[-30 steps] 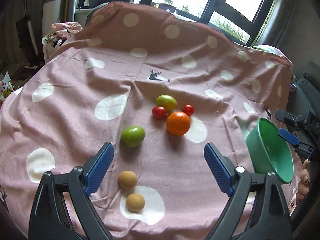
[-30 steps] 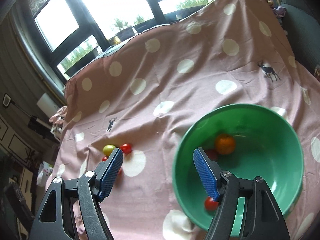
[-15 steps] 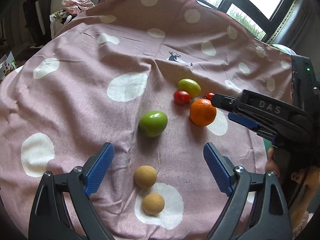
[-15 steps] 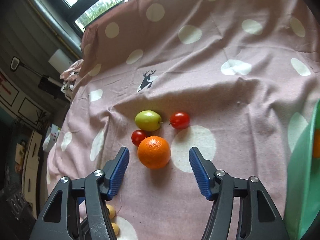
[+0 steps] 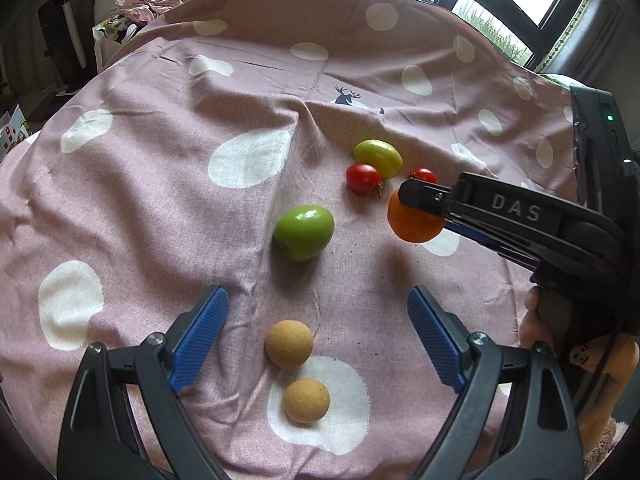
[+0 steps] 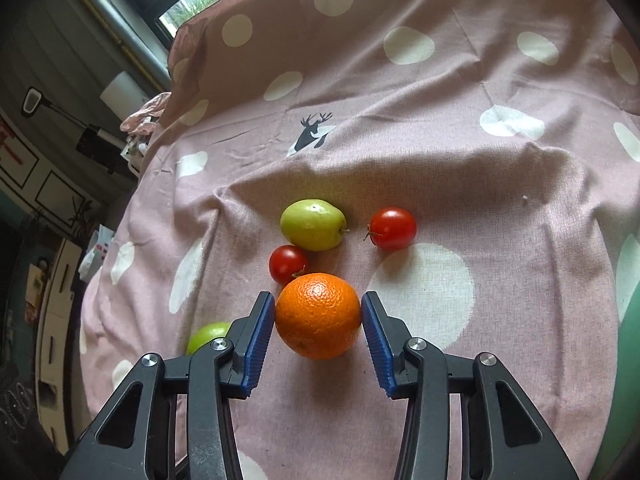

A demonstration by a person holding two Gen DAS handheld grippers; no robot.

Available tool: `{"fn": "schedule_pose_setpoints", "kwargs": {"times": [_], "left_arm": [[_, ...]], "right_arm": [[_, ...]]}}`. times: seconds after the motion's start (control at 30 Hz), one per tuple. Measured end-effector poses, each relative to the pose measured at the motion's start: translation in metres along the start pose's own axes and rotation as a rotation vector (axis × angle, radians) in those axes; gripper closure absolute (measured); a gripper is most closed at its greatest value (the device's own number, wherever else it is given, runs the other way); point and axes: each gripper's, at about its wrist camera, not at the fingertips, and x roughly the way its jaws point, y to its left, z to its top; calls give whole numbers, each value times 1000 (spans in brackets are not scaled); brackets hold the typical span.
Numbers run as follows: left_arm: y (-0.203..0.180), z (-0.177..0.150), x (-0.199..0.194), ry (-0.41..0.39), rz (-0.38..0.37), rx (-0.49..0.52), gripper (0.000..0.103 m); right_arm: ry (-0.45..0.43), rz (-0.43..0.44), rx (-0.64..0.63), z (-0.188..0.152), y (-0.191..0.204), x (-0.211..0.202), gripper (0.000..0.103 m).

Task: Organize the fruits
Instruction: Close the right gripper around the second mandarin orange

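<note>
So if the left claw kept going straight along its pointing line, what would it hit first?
Probably the upper tan ball, which sits between the open left claw's fingers, with the pink cloth beneath it; depth is hard to judge.

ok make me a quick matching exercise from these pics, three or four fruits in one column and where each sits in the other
Things:
1. orange
2. round green fruit
3. two tan balls
4. pale green fruit

Places:
A. nearest the open left gripper
B. between the right gripper's closing pads
C. farthest back, between the red tomatoes
D. alone, left of the orange in the left wrist view

Pairs: 1-B, 2-D, 3-A, 4-C
</note>
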Motion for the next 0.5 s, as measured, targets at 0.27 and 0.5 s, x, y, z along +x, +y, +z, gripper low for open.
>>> {"fn": "schedule_pose_setpoints", "kwargs": {"times": [0.27, 0.5], "left_arm": [[-5, 0, -3, 6, -4, 12, 13], [-10, -1, -10, -8, -10, 43, 21]], "right_arm": [[38, -10, 65, -24, -13, -45, 57], [95, -63, 106, -55, -25, -48, 57]]}}
